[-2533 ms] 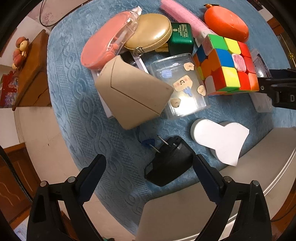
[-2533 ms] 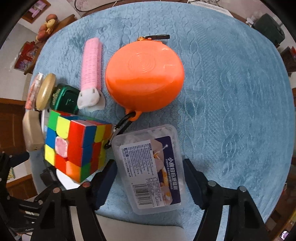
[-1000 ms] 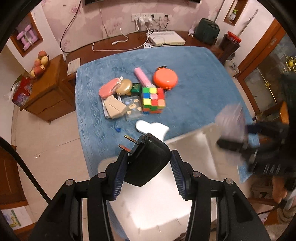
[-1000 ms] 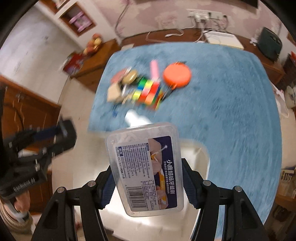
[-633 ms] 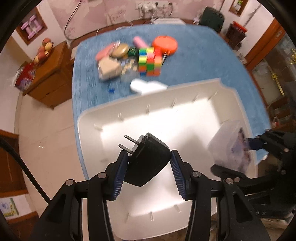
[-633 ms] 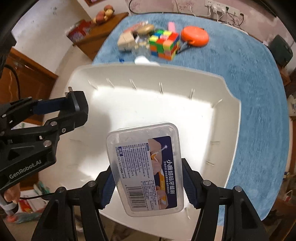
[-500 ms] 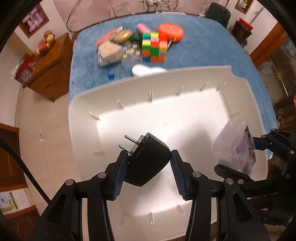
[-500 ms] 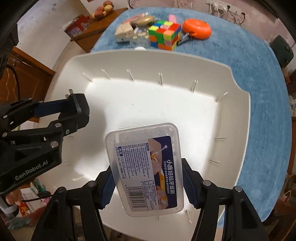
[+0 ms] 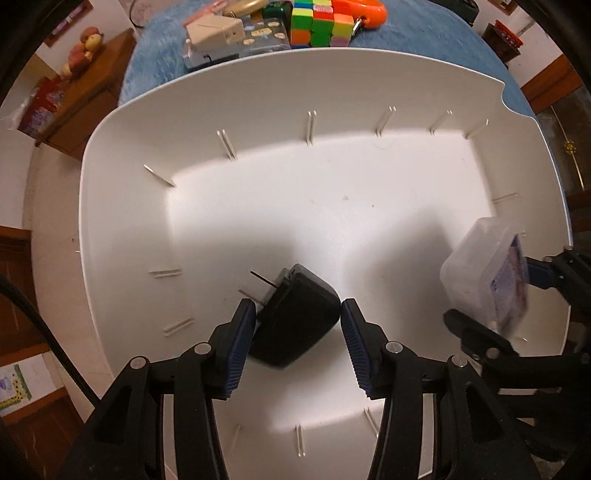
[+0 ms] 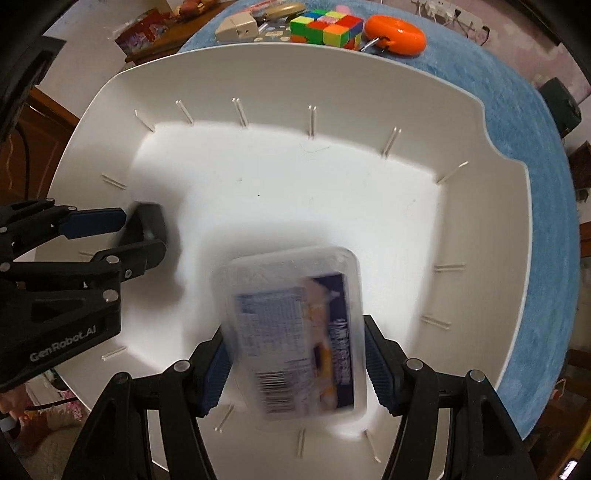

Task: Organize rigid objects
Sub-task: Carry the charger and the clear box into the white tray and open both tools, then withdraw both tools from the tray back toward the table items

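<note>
A large white bin [image 9: 236, 206] fills both views [image 10: 480, 221]. My left gripper [image 9: 297, 332] is inside it with its jaws parted; the black plug adapter [image 9: 295, 317] sits between the pads, a gap on the right side. In the right wrist view the left gripper [image 10: 147, 240] and the adapter [image 10: 149, 221] are at the bin's left. My right gripper [image 10: 297, 365] has its jaws parted; the clear labelled plastic box [image 10: 295, 332] is motion-blurred and tilted between them. The box also shows at the right of the left wrist view [image 9: 487, 277].
Beyond the bin's far rim on the blue cloth [image 10: 524, 122] lie a colour cube [image 10: 325, 27], an orange round case [image 10: 395, 31], a beige box [image 10: 236, 26] and a clear sticker box [image 9: 264, 35]. A wooden cabinet [image 9: 74, 107] stands left.
Both grippers have lowered into the bin and opened. The adapter has slipped from the left pads and the plastic box is dropping out of the right jaws, blurred.
</note>
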`<action>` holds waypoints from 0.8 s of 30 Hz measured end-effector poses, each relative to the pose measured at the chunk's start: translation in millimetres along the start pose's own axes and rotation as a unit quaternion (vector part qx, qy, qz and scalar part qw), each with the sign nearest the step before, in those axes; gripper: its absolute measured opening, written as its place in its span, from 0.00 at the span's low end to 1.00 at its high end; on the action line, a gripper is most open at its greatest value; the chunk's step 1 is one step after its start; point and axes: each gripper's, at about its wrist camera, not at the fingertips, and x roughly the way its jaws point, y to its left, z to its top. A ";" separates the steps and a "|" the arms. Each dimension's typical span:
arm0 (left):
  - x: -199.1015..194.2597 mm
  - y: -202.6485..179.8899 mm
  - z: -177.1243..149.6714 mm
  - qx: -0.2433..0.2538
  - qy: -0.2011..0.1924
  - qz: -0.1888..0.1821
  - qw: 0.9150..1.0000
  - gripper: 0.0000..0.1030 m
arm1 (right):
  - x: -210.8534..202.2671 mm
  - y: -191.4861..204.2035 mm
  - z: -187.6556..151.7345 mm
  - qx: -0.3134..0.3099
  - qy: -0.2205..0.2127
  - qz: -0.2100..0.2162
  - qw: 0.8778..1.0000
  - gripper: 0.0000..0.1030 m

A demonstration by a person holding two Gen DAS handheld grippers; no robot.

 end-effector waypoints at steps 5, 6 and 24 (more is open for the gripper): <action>-16.5 0.1 0.5 0.032 -0.021 0.025 0.999 0.70 | -6.7 -4.9 6.2 0.025 -0.018 0.014 0.999 0.75; -21.3 0.5 0.4 0.040 -0.028 0.028 0.998 0.71 | -8.2 -6.2 8.3 0.031 -0.019 0.014 0.999 0.75; -100.7 15.5 23.2 0.057 -0.131 0.015 0.990 0.73 | -98.5 -15.0 4.2 0.111 -0.125 0.033 0.985 0.76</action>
